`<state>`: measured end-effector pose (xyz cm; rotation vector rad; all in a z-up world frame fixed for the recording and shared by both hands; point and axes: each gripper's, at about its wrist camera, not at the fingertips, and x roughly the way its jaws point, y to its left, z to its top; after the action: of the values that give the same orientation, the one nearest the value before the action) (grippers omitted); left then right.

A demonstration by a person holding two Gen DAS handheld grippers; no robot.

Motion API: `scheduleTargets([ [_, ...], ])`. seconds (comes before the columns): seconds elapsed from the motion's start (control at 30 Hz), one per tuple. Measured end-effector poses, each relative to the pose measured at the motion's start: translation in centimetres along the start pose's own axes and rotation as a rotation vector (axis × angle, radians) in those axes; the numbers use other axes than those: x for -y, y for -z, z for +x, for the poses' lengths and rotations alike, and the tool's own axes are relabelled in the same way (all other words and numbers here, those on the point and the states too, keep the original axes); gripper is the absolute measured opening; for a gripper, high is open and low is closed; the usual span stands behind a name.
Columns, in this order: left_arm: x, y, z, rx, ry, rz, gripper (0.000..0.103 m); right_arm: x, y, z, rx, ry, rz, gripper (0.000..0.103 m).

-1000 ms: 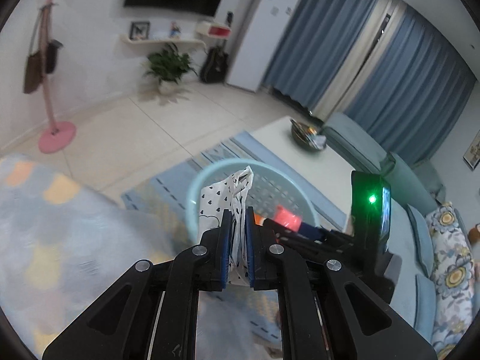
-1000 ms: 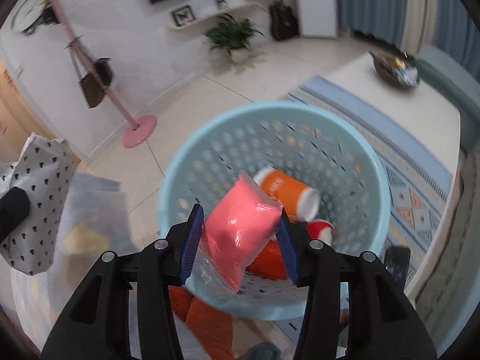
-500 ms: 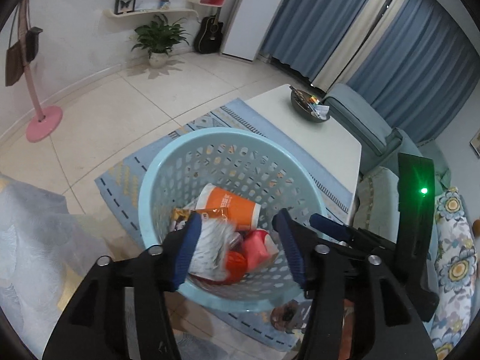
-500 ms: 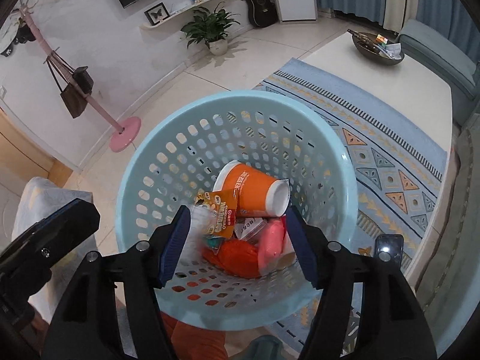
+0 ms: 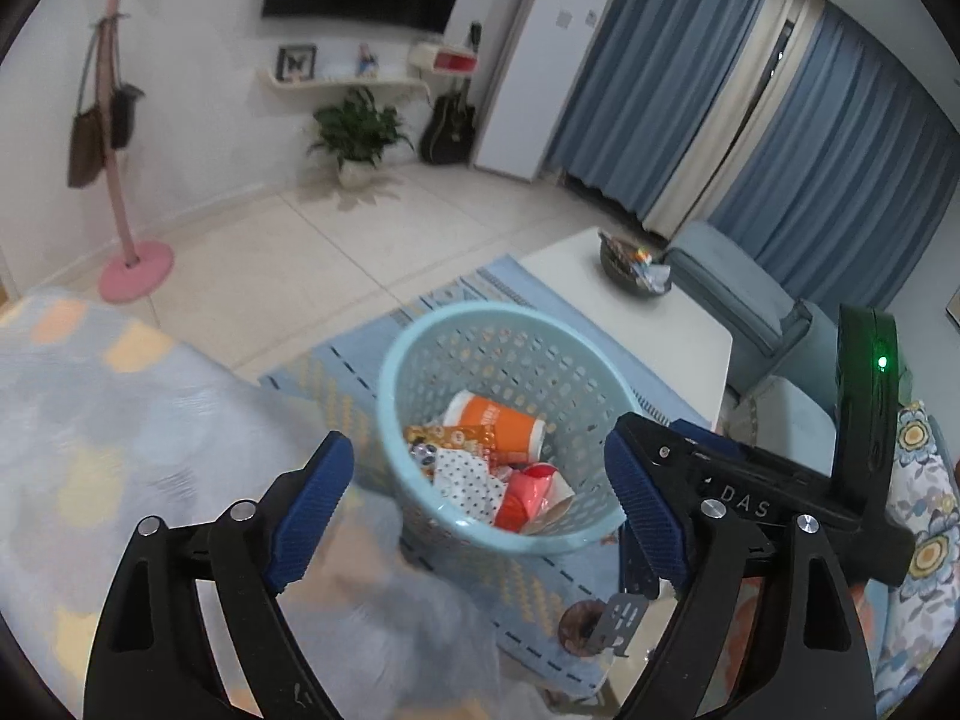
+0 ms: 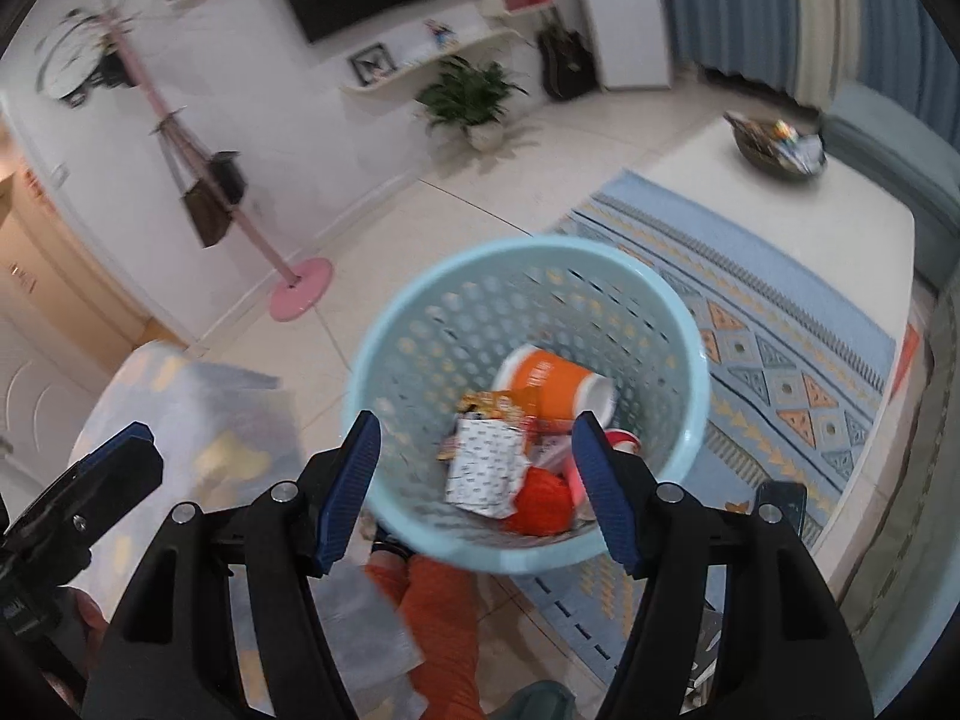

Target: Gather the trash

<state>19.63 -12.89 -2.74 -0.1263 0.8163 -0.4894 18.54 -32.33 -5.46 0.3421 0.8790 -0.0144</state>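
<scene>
Below, trash (image 5: 480, 474) in the basket (image 5: 420, 336), beyond both empty grippers (image 5: 480, 495) (image 6: 477, 480), left jaws opening, right's apart

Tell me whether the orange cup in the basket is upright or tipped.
Tipped. The orange cup lies on its side in the light blue basket, white rim facing sideways, resting among other trash.

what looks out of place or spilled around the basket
Nothing looks spilled: the orange cup, spotted wrapper and other trash all lie inside the blue basket, which stands upright on the rug. The cup lies on its side.
</scene>
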Motion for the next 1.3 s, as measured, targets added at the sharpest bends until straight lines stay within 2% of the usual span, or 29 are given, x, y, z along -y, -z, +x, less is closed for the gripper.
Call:
scheduleTargets([
  [0.13, -0.6, 1.3, -3.7, 0.042, -0.004, -0.012, 0.084, -4.1, 1.4, -3.1, 0.057, -0.026, -0.077, 0.069],
  [0.27, -1.7, 3.5, -7.8, 0.105, -0.039, -0.037, 0.084, -8.1, 3.4, -5.5, 0.122, -0.028, -0.137, 0.069],
  [0.43, -3.2, 6.9, -12.0, 0.208, -0.191, -0.038, 0.084, -11.8, 5.9, -7.7, 0.196, -0.046, -0.208, 0.069],
  [0.53, -4.4, 9.1, -14.2, 0.259, -0.282, -0.075, 0.084, -13.9, 7.9, -8.8, 0.232, -0.067, -0.263, 0.069],
  [0.7, -5.9, 11.3, -16.4, 0.340, -0.407, -0.109, 0.084, -16.3, 10.2, -9.9, 0.293, -0.047, -0.308, 0.069],
  [0.8, -5.9, 12.5, -17.3, 0.388, -0.433, -0.107, 0.084, -16.9, 11.4, -10.4, 0.344, 0.002, -0.315, 0.069],
  [0.97, -5.4, 13.9, -16.9, 0.449, -0.428, -0.082, 0.085, -17.2, 13.1, -10.5, 0.387, 0.106, -0.346, 0.069],
  [1.07, -5.2, 14.4, -16.9, 0.451, -0.444, -0.049, 0.086, -16.6, 13.2, -10.5, 0.387, 0.113, -0.345, 0.069],
  [1.13, -5.1, 14.6, -16.8, 0.452, -0.454, -0.055, 0.092, -16.4, 13.0, -10.5, 0.386, 0.103, -0.332, 0.069],
  [1.3, -5.2, 14.5, -16.8, 0.448, -0.469, -0.062, 0.093, -16.3, 13.1, -10.4, 0.402, 0.104, -0.326, 0.069],
])
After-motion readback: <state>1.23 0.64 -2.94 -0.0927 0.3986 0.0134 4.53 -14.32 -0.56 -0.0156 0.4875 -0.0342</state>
